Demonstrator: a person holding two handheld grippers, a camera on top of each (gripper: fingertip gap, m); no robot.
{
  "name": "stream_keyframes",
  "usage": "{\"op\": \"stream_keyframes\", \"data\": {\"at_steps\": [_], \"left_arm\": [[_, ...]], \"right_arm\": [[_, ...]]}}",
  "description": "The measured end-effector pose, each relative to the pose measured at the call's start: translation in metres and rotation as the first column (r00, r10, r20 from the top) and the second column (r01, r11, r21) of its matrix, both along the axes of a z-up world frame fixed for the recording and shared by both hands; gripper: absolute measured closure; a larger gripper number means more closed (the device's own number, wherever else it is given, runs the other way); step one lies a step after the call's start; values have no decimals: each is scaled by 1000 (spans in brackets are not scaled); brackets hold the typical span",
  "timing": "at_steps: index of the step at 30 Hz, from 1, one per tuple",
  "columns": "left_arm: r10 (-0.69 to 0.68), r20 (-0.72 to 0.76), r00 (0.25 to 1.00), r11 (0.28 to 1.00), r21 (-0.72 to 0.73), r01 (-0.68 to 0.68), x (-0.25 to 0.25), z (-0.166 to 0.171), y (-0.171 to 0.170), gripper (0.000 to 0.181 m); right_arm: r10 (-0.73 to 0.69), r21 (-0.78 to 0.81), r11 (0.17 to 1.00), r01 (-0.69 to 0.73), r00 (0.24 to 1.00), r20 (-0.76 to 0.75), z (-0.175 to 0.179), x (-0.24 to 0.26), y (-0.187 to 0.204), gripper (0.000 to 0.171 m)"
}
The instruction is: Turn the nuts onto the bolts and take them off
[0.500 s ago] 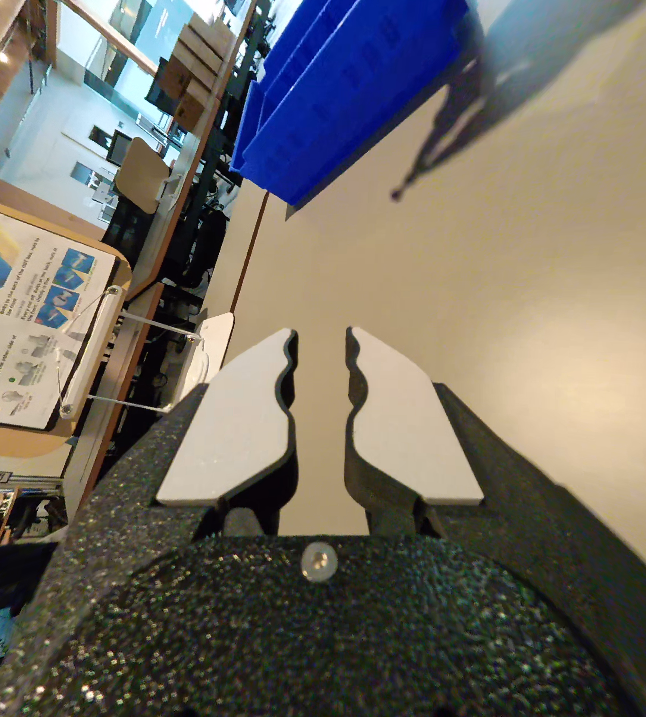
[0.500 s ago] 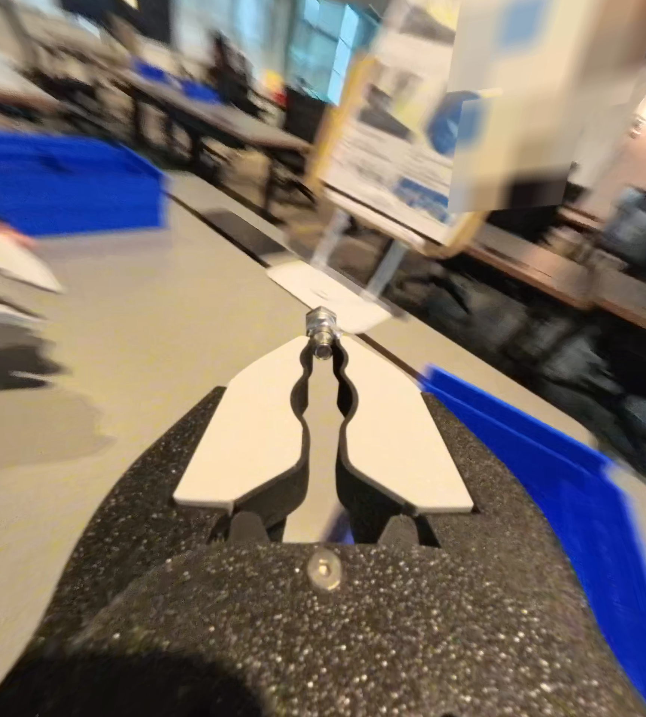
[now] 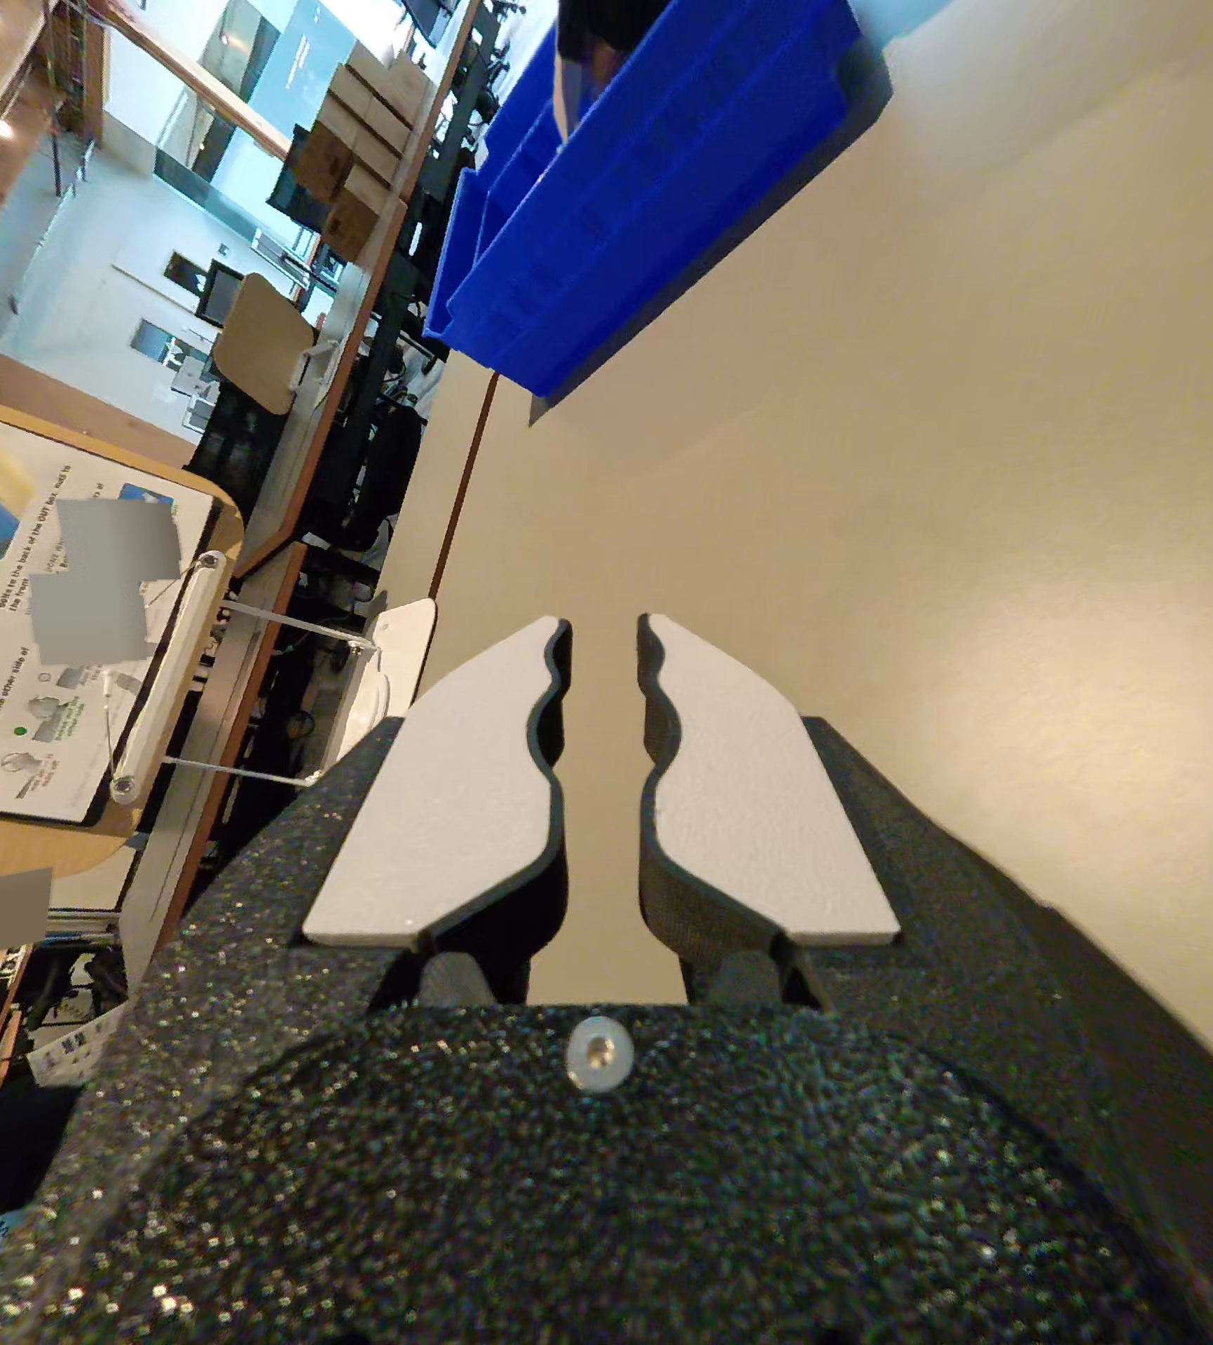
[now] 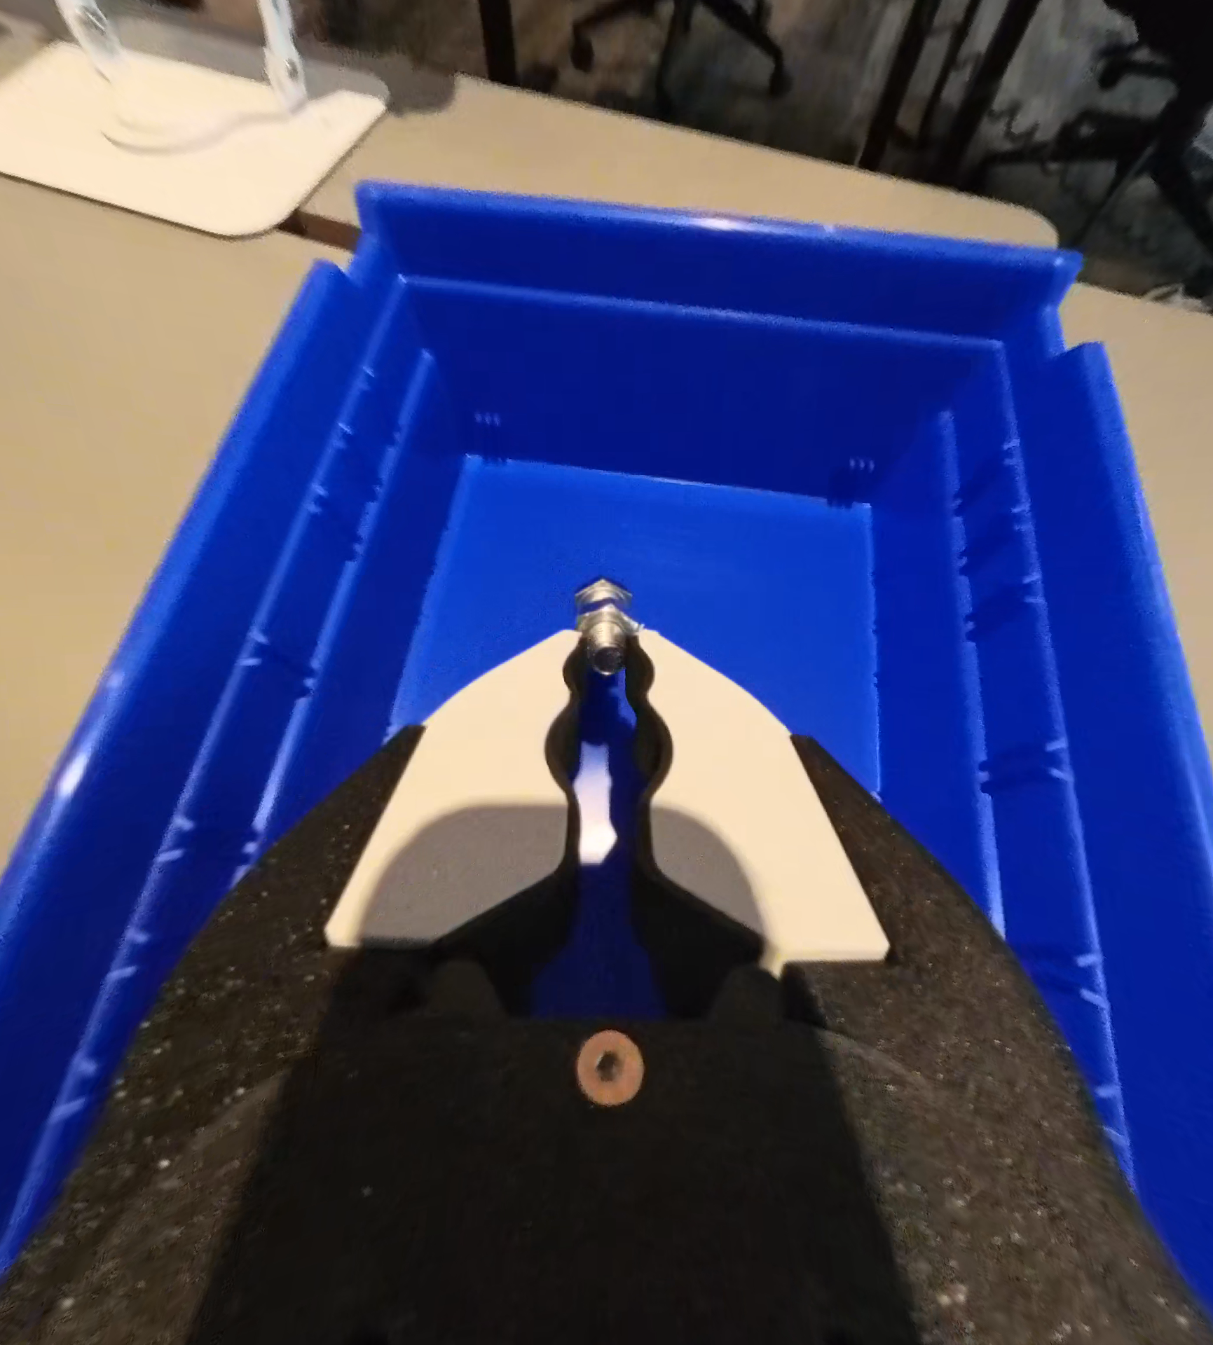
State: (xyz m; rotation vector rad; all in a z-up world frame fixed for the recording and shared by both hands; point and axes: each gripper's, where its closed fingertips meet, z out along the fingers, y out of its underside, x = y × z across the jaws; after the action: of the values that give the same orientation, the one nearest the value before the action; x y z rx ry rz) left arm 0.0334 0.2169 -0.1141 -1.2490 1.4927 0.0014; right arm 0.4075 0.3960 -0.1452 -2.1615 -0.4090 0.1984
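Observation:
My right gripper [image 4: 607, 640] is shut on a silver bolt [image 4: 605, 632] with a nut on it, held at the fingertips. It hangs over the inside of a blue bin [image 4: 661, 320], above the bin's bare floor. My left gripper [image 3: 603, 629] is open and empty, tilted on its side over the beige table [image 3: 953, 582]. A second blue bin [image 3: 625, 211] lies ahead of it at the top of the left wrist view.
A clear sign stand with a white base [image 4: 152, 138] stands on the table to the left of the bin, and it also shows in the left wrist view [image 3: 399, 648] holding an instruction sheet [image 3: 43, 640]. The table edge [image 4: 771, 175] runs behind the bin. The grippers' ends are close to 40 cm from one another.
My right gripper has swung down and right with the bolt, from pointing at the sign stand to hovering over the blue bin. The left gripper has barely moved.

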Motion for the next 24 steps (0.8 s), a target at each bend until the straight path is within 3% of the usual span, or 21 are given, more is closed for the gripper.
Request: {"op": "stream_keyframes", "data": {"at_steps": [24], "left_arm": [[-4,9,1000,1000,9,4,-2,2,-1,168]], "right_arm": [[-31,-128,991,45,994,109,-46,5,23,161]]}}
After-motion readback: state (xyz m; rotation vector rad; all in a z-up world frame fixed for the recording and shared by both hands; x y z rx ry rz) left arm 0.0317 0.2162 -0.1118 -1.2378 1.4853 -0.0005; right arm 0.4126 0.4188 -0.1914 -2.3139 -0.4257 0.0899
